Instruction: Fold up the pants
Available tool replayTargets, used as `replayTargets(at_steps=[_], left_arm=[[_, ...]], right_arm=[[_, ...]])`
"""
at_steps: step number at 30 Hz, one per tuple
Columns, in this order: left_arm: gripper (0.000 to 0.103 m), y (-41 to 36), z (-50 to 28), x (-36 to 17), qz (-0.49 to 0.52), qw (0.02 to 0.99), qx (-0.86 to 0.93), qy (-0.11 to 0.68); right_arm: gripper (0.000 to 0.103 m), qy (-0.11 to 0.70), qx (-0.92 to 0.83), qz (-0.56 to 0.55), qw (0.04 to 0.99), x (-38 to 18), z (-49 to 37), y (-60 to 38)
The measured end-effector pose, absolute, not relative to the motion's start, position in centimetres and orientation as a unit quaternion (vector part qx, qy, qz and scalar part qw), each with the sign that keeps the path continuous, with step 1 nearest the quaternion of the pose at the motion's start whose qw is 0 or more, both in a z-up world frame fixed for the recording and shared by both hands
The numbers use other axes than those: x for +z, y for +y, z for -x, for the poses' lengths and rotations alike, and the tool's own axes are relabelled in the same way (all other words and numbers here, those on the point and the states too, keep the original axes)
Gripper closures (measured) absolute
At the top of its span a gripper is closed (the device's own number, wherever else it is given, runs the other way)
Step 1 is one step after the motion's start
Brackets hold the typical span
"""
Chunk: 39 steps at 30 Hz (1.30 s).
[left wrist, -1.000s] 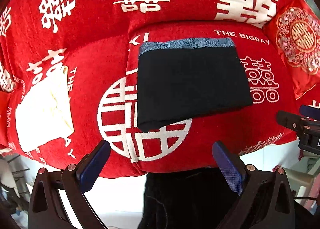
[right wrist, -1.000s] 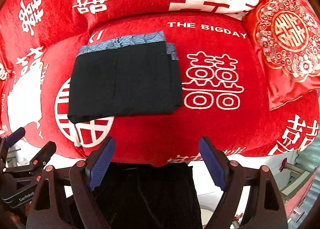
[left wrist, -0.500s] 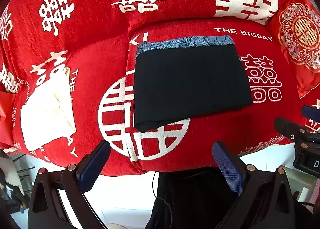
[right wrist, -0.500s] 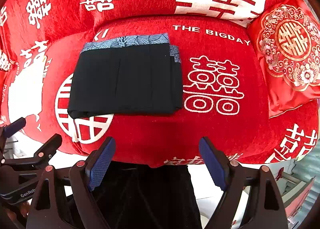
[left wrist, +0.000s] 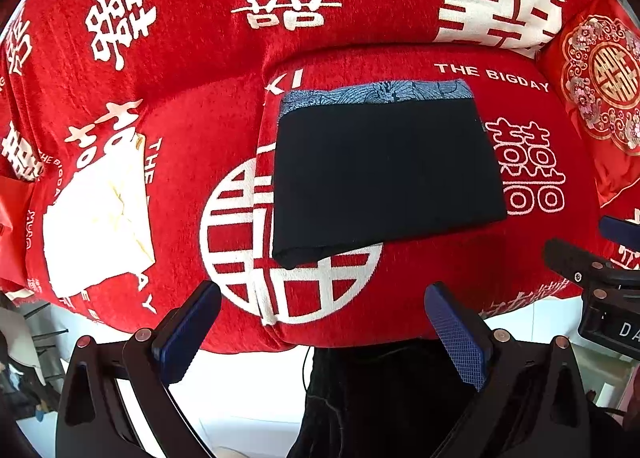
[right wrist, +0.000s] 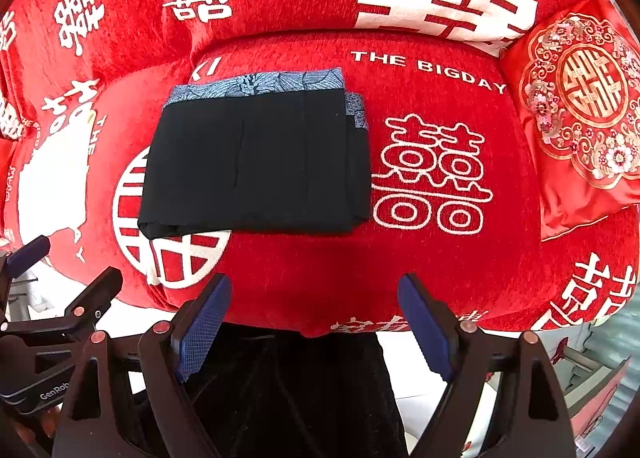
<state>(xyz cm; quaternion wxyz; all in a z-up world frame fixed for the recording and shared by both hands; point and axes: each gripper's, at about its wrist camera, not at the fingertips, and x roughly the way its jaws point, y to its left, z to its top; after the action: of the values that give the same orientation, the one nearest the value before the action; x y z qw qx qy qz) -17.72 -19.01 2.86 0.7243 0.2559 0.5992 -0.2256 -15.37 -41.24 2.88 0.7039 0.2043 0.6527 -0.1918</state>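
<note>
The black pants (left wrist: 384, 174) lie folded into a flat rectangle on the red sofa seat (left wrist: 400, 298), with a blue patterned waistband along the far edge. They also show in the right wrist view (right wrist: 256, 166). My left gripper (left wrist: 324, 332) is open and empty, held off the sofa's front edge, short of the pants. My right gripper (right wrist: 316, 328) is open and empty too, also off the front edge, to the right of the pants. The right gripper's side shows at the left wrist view's right edge (left wrist: 600, 282).
A cream folded cloth (left wrist: 100, 214) lies on the seat left of the pants. A red embroidered cushion (right wrist: 580, 114) leans at the right end. The sofa backrest (left wrist: 280, 10) rises behind. Dark clothing of the person (right wrist: 288, 390) is below the seat edge.
Both grippers have drifted slightly, so the sofa sits a little differently in each view. The pants lie still and both grippers stay open.
</note>
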Motion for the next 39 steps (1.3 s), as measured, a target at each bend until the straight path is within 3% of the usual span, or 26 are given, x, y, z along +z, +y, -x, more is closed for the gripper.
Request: replayTargets(at_steps=[39], left_arm=[[0.001, -19.30, 17.82, 3.28, -0.260, 0.728, -0.227, 0.592]], right_arm=[[0.015, 0.651, -0.188, -0.193, 0.710, 3.25, 14.95, -41.15]])
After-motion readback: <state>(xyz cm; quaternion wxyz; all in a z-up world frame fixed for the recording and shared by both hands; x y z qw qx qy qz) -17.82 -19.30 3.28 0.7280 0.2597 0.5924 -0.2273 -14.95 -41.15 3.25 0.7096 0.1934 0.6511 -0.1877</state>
